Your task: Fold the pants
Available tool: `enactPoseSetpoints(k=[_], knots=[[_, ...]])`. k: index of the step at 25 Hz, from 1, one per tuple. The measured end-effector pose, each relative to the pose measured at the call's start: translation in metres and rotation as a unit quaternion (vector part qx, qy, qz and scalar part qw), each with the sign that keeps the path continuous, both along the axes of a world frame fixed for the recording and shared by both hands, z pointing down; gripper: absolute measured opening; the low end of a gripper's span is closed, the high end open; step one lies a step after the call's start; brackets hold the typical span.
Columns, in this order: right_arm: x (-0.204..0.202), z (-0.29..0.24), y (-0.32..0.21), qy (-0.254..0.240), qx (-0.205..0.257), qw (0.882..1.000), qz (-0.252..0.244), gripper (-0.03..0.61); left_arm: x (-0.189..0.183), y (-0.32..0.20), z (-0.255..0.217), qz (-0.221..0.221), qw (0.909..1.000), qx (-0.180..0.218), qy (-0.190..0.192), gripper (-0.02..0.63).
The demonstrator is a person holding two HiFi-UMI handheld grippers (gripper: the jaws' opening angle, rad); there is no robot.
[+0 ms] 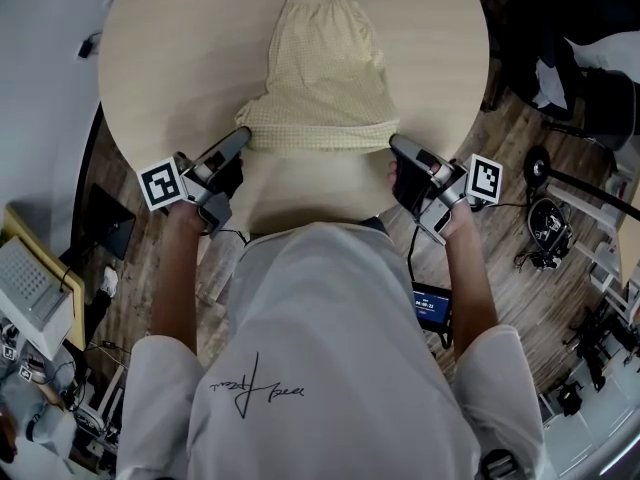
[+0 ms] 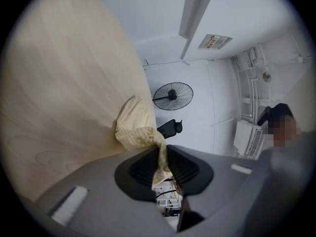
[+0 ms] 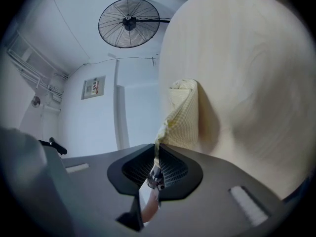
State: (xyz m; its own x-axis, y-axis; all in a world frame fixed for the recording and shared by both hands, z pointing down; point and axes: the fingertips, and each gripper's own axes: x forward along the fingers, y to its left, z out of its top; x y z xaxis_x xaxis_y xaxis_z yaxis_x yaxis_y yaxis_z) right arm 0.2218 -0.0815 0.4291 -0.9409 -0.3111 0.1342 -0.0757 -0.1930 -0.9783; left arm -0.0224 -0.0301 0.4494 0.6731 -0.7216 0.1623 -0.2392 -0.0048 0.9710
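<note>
No legible text or labels.

The pants (image 1: 322, 78) hide their corners inside left claw (image 1: 245, 134) and right claw (image 1: 395, 144); the table (image 1: 170, 58) is cropped at top.

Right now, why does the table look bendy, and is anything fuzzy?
Head view: wide lens bows the table edge; the pants look sharp. Left gripper view: black corners, table curving like a wall, one pixelated patch at right. Right gripper view: same bulge; pants cast a soft shadow on the table.
</note>
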Motion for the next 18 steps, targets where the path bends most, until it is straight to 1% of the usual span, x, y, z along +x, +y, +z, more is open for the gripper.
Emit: enactPoseSetpoints(k=[4, 13, 18], knots=[[-0.004, -0.005, -0.009, -0.017, -0.008, 1.0, 0.004, 0.029, -0.004, -0.01, -0.004, -0.008, 0.9999, 0.005, 0.003, 0.118], [-0.005, -0.013, -0.033, -0.038, -0.01, 0.999, 0.003, 0.029, -0.006, -0.031, -0.01, -0.025, 0.9995, 0.016, 0.011, 0.117], [-0.009, -0.013, -0.055, -0.059, -0.022, 0.998, 0.018, 0.029, -0.012, -0.05, -0.011, -0.038, 0.9988, 0.02, 0.023, 0.115]])
